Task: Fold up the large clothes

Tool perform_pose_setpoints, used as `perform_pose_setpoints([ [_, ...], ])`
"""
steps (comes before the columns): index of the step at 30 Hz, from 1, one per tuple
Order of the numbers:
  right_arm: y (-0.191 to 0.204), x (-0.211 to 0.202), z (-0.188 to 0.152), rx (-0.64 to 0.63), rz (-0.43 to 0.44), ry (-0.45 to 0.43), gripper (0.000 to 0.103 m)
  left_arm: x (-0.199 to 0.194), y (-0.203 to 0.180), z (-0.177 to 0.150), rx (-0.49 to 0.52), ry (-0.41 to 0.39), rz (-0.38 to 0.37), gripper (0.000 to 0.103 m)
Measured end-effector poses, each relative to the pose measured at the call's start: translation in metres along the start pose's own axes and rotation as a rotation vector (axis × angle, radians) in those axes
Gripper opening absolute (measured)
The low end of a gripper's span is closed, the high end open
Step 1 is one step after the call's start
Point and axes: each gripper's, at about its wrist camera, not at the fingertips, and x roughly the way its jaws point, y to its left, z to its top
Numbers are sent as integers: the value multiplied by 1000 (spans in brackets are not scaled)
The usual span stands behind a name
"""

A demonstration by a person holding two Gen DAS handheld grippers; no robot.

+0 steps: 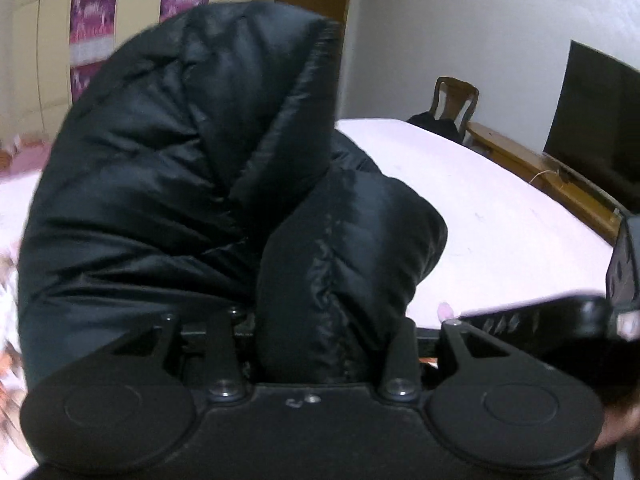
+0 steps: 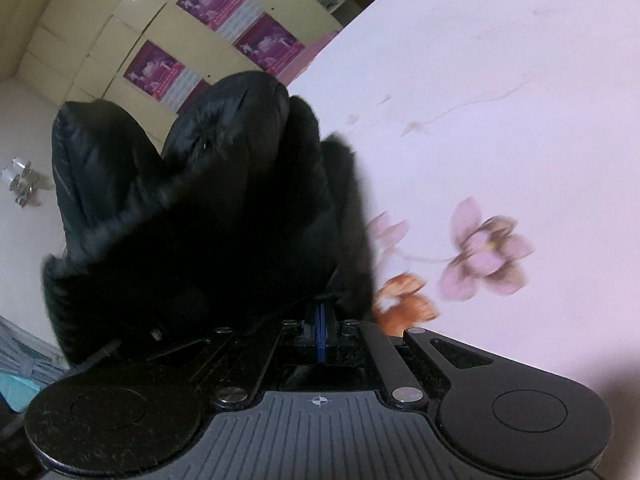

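A black puffer jacket point(image 1: 180, 168) fills the left wrist view, bunched and lifted above the bed point(image 1: 500, 220). My left gripper point(image 1: 316, 320) is shut on a fold of it; the fingertips are buried in the fabric. In the right wrist view the same jacket point(image 2: 192, 216) hangs bunched over my right gripper point(image 2: 320, 320), which is shut on it, blue pads pressed together. The other gripper shows at the right edge of the left wrist view point(image 1: 560, 320).
The bed has a pale pink sheet with flower prints point(image 2: 488, 252). A wooden chair point(image 1: 454, 104), a low wooden bench point(image 1: 540, 172) and a dark TV screen point(image 1: 596, 120) stand beyond it. A cream wardrobe with purple posters point(image 2: 216, 0) is behind.
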Motion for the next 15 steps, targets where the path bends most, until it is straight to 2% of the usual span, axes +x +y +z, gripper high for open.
perform_pose_setpoints([
  [3,6,-26,9,-25,24,-77,0,-9,16,-12,-98,21,-103,39],
  [4,11,-35,11,-44,37,-105,0,-10,25,-12,-135,18,-135,43],
  [6,24,-48,14,-75,83,-142,0,-12,38,-14,-174,16,-173,46],
  [10,46,-55,6,-112,113,-130,0,-22,51,-13,-204,-23,-136,47],
  [15,59,-56,-7,-118,107,-151,0,-23,55,-16,-181,-9,-127,48],
])
